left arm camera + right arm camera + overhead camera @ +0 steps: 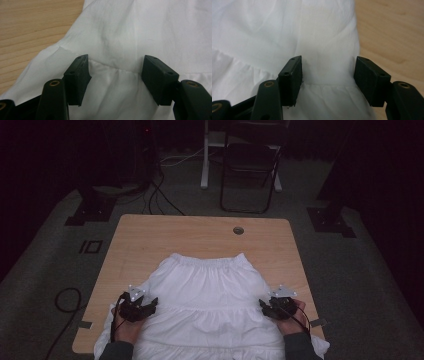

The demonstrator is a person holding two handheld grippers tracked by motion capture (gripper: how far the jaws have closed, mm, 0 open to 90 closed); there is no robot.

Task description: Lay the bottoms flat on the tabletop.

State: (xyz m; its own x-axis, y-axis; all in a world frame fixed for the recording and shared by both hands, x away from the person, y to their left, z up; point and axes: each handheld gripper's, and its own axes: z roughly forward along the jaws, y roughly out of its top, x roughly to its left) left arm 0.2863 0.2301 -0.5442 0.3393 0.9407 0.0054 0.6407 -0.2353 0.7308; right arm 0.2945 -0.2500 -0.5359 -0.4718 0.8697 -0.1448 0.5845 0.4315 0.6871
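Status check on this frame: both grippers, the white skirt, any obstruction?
Left gripper open at the white skirt's left edge. Right gripper open at its right edge, nothing pinched. Skirt flat on the table. Nothing in the way.

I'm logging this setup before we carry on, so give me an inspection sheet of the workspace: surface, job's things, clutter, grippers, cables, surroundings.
Surface: wooden table, round grommet hole near the far edge.
Job's things: white tiered skirt spread flat, elastic waistband at the far end, hem over the near edge.
Clutter: nothing seen on the table.
Grippers: left gripper and right gripper both open, jaws over the skirt's side edges at a tier seam, no cloth pinched.
Cables: a black cable trails from the left gripper; floor cables beyond the table.
Surroundings: dark room, folding chair, stand bases on the floor.
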